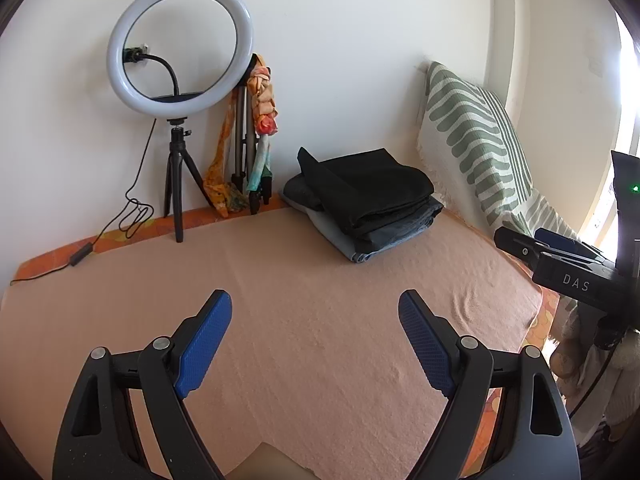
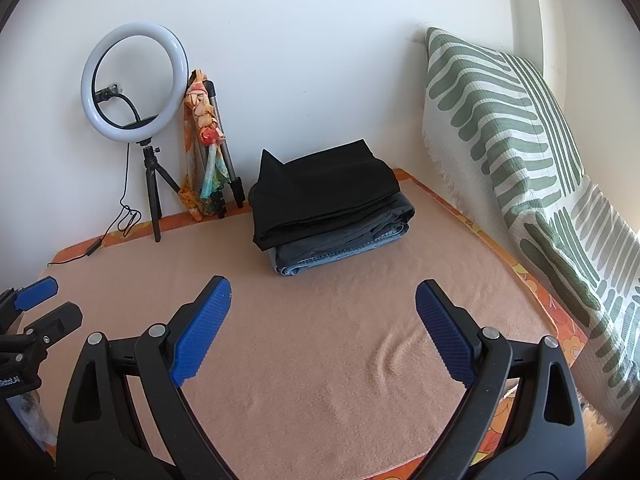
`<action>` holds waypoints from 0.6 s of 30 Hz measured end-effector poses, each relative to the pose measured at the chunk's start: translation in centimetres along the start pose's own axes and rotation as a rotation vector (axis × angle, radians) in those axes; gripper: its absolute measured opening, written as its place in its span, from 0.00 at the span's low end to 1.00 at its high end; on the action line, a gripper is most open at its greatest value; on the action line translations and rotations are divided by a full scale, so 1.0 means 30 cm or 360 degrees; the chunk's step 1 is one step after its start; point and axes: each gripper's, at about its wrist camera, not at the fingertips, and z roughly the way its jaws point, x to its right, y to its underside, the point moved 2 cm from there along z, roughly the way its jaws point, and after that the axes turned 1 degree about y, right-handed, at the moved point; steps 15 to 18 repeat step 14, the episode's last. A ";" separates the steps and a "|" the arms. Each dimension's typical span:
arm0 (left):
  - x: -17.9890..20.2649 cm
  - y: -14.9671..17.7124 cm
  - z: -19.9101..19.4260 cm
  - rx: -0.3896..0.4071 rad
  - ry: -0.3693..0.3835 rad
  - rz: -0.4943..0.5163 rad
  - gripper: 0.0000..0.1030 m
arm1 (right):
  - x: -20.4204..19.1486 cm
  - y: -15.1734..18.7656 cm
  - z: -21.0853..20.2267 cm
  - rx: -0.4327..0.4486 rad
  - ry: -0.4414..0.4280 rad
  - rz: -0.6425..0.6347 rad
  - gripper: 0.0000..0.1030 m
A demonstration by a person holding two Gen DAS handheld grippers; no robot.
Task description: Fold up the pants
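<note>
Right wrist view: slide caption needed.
Open right gripper hovers over peach blanket, facing stacked folded pants.

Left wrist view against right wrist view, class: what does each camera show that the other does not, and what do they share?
Only the left wrist view shows the right gripper at its right edge. Only the right wrist view shows the left gripper at its left edge. Both share the folded pants stack, ring light, striped pillow and peach blanket.

Matt black cloth pants (image 2: 324,192), fuzzy blanket (image 2: 320,360)
</note>
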 end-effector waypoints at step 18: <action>0.005 -0.002 -0.014 0.0023 0.0003 0.0002 0.83 | -0.005 0.000 0.001 -0.0001 -0.0003 0.0001 0.93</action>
